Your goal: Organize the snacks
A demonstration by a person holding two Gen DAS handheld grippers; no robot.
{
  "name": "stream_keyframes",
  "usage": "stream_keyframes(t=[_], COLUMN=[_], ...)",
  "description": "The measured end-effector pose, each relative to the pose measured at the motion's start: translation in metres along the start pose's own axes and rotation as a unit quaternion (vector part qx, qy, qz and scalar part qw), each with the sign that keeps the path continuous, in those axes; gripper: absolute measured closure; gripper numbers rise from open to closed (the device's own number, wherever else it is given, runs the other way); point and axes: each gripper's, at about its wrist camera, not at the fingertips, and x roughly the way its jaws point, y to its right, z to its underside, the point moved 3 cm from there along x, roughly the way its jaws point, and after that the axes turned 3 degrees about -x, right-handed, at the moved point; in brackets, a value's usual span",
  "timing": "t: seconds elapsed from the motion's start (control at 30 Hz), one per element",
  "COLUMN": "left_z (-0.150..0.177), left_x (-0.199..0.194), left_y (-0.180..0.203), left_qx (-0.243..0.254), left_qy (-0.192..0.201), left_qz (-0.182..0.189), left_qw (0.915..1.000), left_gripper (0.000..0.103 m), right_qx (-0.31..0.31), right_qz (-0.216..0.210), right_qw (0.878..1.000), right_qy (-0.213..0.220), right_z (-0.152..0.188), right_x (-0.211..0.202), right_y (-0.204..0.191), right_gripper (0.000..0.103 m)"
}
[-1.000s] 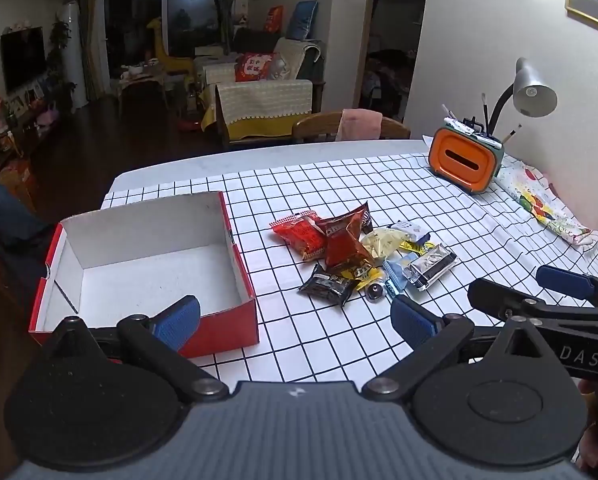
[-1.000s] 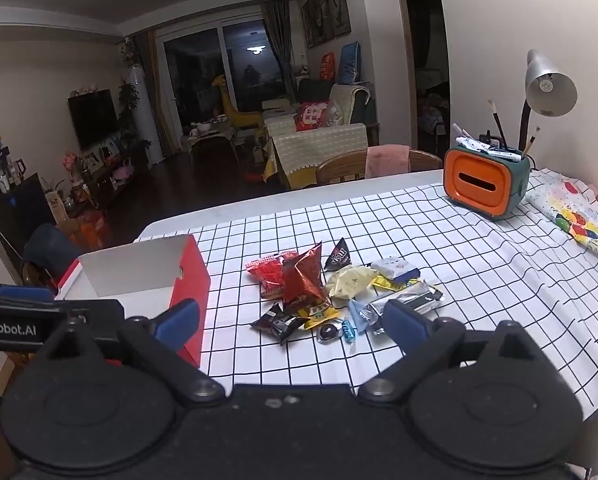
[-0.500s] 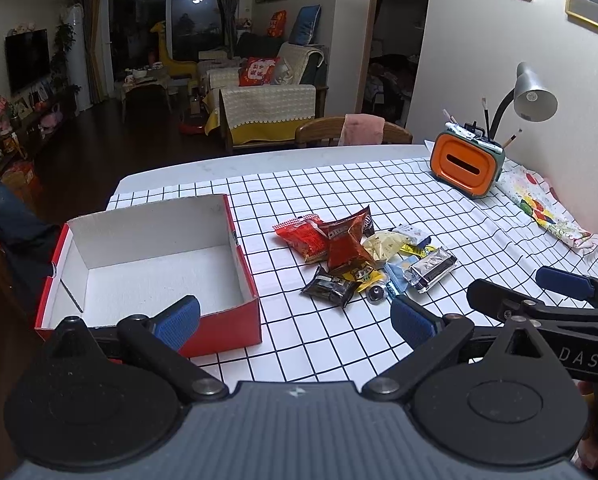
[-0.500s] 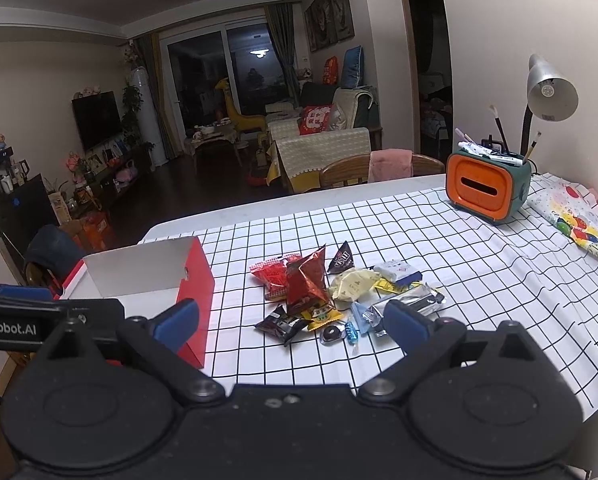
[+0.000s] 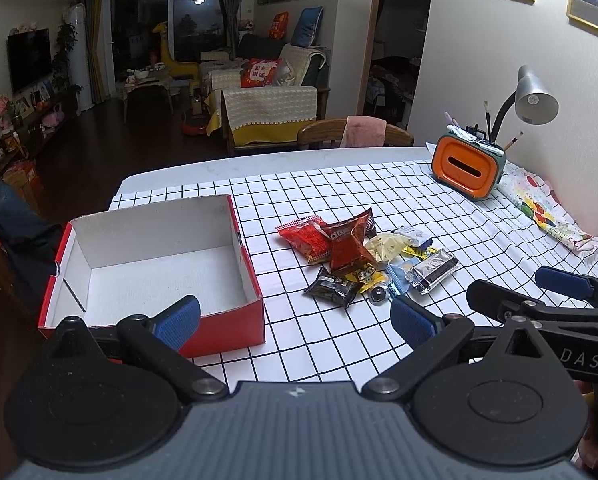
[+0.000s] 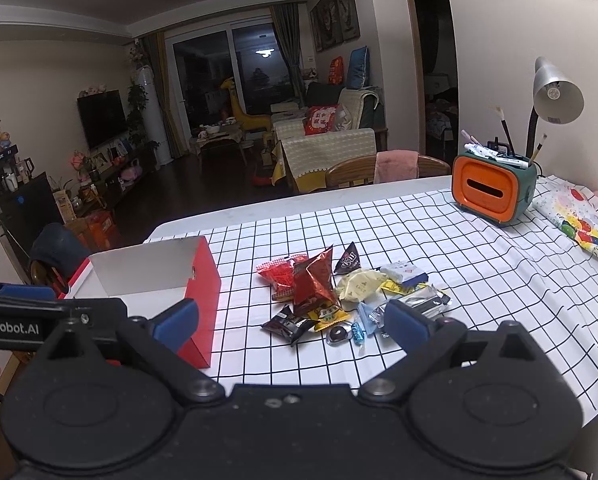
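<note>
The tablecloth is white with a black grid. The box is red outside, white inside. Snack packets: bright red, dark red foil, pale yellow, silver-and-black, black. The pen holder is orange-faced, teal-bodied. Both grippers' fingertips are blue.

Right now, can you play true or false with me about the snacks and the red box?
1. The red box has snacks inside. False: only its bare white inside shows.
2. The snack pile lies on the checked tablecloth, to the right of the box. True.
3. The left gripper is squeezing a candy. False: its jaws are wide apart and hold nothing.
4. The right gripper is open too. True.
5. An orange tissue box stands near the desk lamp. True.
</note>
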Motion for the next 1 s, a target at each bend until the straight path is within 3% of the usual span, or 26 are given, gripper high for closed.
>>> stream_keyframes(t=[0.8, 1.0], left_z=[-0.007, -0.008], left_x=[-0.002, 0.013], left_y=[0.000, 0.015], left_qx=[0.002, 0.011], left_qy=[0.000, -0.016], left_qz=[0.006, 0.011], left_qw=[1.0000, 0.9998], left_gripper=[0.001, 0.001], right_qx=[0.001, 0.004], right_qz=[0.010, 0.017], right_qw=[1.000, 1.000], right_qy=[0.008, 0.000], right_z=[-0.005, -0.004], right_x=[-0.003, 0.000], right_y=[0.005, 0.016], right_gripper=[0.004, 0.004])
